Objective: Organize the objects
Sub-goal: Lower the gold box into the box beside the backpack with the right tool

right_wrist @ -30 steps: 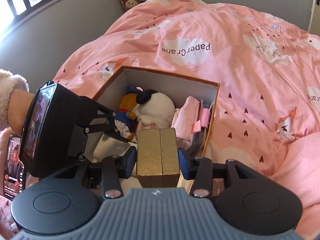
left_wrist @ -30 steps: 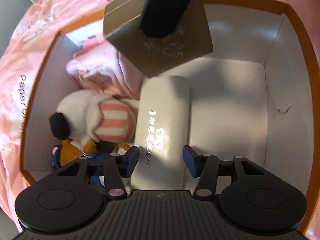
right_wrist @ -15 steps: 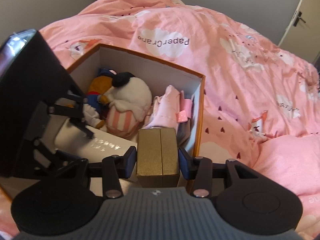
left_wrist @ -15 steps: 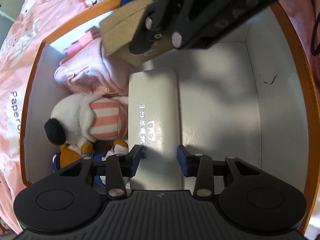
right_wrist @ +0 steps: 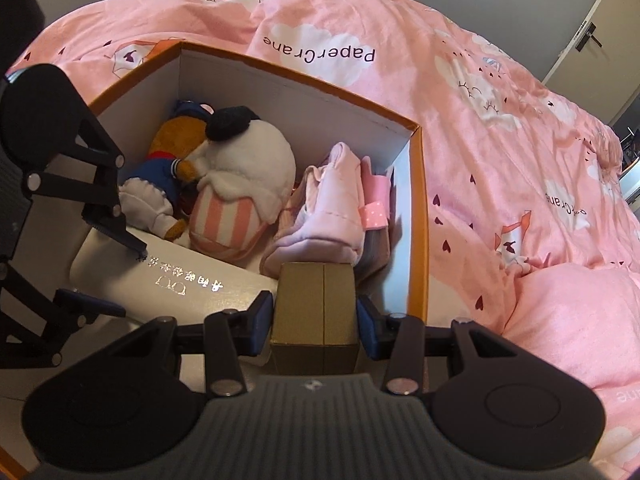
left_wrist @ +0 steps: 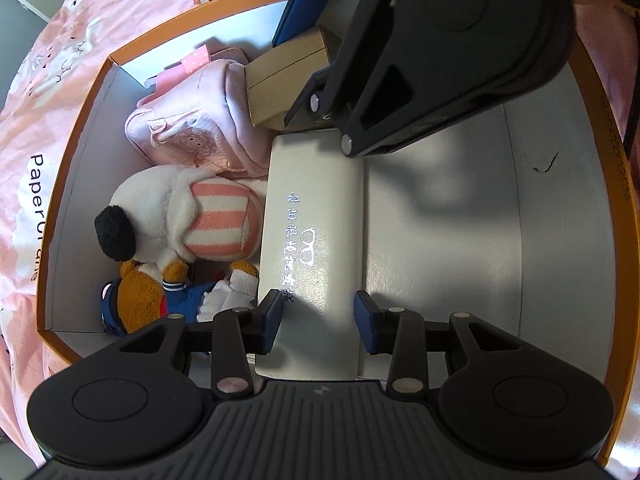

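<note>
While the left gripper (left_wrist: 317, 322) has its jaws clamped across the white glasses case (left_wrist: 316, 216) lying in the orange box (left_wrist: 532, 200), the right gripper (right_wrist: 315, 322) clamps the gold box (right_wrist: 316, 312) between its jaws, beside the pink pouch (right_wrist: 332, 216).

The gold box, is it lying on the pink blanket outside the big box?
No, the gold box is pinched in the right tongs over the orange-rimmed box.

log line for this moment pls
right gripper: shut on gold box, over orange storage box | left gripper: around white glasses case, contact unclear
</note>
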### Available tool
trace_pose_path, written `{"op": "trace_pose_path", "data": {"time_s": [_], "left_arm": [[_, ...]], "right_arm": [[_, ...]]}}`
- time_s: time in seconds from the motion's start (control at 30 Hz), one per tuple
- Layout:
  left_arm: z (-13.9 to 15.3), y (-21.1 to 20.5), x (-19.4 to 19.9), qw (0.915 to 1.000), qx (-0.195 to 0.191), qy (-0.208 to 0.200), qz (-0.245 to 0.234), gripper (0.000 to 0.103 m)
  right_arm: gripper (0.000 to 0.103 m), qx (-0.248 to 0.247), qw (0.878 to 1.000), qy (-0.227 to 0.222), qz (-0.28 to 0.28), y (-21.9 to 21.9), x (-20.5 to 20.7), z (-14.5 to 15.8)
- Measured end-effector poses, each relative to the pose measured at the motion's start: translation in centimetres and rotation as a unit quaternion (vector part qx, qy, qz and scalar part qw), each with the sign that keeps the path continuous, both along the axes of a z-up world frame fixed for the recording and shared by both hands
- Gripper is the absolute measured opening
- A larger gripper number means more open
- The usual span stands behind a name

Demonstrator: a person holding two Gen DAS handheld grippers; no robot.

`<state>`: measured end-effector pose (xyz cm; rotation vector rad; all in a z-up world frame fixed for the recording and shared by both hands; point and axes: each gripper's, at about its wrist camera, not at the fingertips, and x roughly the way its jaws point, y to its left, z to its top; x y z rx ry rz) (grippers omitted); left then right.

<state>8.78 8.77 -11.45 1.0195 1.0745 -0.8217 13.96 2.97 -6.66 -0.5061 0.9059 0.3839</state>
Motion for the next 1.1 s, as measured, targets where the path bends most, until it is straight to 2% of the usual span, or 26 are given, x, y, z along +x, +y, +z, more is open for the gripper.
{"op": "trace_pose_path", "data": {"time_s": [0.3, 0.53, 0.6, 0.67, 0.77, 0.9, 1.1], "left_arm": [[0.1, -0.3, -0.3, 0.9999, 0.005, -0.008, 0.010, 0.045], [0.8, 0.3, 0.0, 0.9993, -0.008, -0.003, 0.035, 0.043], [1.1, 0.5, 0.1, 0.9991, -0.011, -0.002, 0.042, 0.043], [1.2, 0.8, 0.2, 0.9987, -0.013, 0.003, 0.049, 0.042], [1.2, 0.9, 0.0, 0.9986, -0.007, 0.013, 0.050, 0.042], [1.0, 1.2, 0.3, 0.9977, -0.006, 0.018, 0.066, 0.042], [1.1, 1.4, 0.7, 0.9972, -0.006, 0.026, 0.070, 0.044]], "right_arm": [[0.048, -0.003, 1.000, 0.011, 0.015, -0.4, 0.7, -0.8], [0.050, 0.036, 0.998, -0.009, 0.045, -2.2, 0.4, 2.1], [0.048, 0.055, 0.997, 0.004, 0.061, -2.7, 0.4, 2.7], [0.032, 0.067, 0.995, 0.019, 0.076, -3.1, 0.5, 3.0], [0.022, 0.046, 0.994, 0.033, 0.091, -3.1, 0.4, 2.6], [0.023, 0.020, 0.990, 0.059, 0.124, -3.0, 0.2, 1.9], [0.025, -0.044, 0.979, 0.048, 0.195, -2.8, -0.8, 0.7]]}}
